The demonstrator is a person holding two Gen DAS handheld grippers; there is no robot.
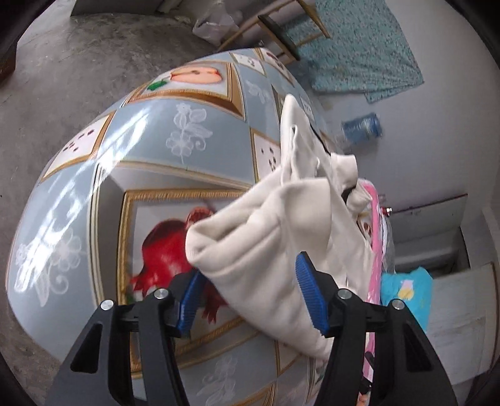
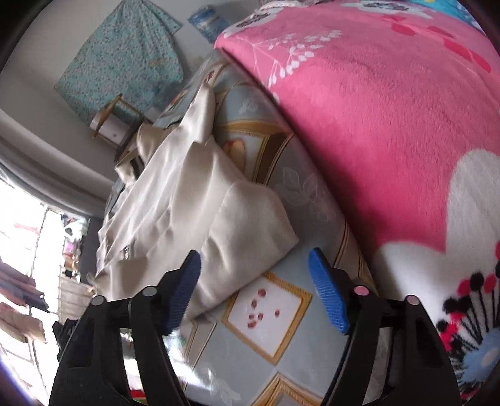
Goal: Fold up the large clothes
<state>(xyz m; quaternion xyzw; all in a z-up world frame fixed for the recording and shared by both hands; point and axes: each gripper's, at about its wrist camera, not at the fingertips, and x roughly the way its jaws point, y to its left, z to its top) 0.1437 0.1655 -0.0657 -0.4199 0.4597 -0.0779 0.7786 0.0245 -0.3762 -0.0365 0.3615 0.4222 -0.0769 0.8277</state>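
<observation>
A cream sweatshirt lies bunched on a table covered with a blue-grey fruit-print cloth. In the left wrist view my left gripper is open, its blue pads either side of a ribbed cuff of the garment, not closed on it. In the right wrist view the sweatshirt stretches away to the upper left. My right gripper is open and empty just above its near folded corner, with the left finger over the fabric.
A pink floral blanket covers the table's right side in the right wrist view. A wooden chair, a teal cloth and a blue water jug sit by the wall. Concrete floor lies beyond the table's edge.
</observation>
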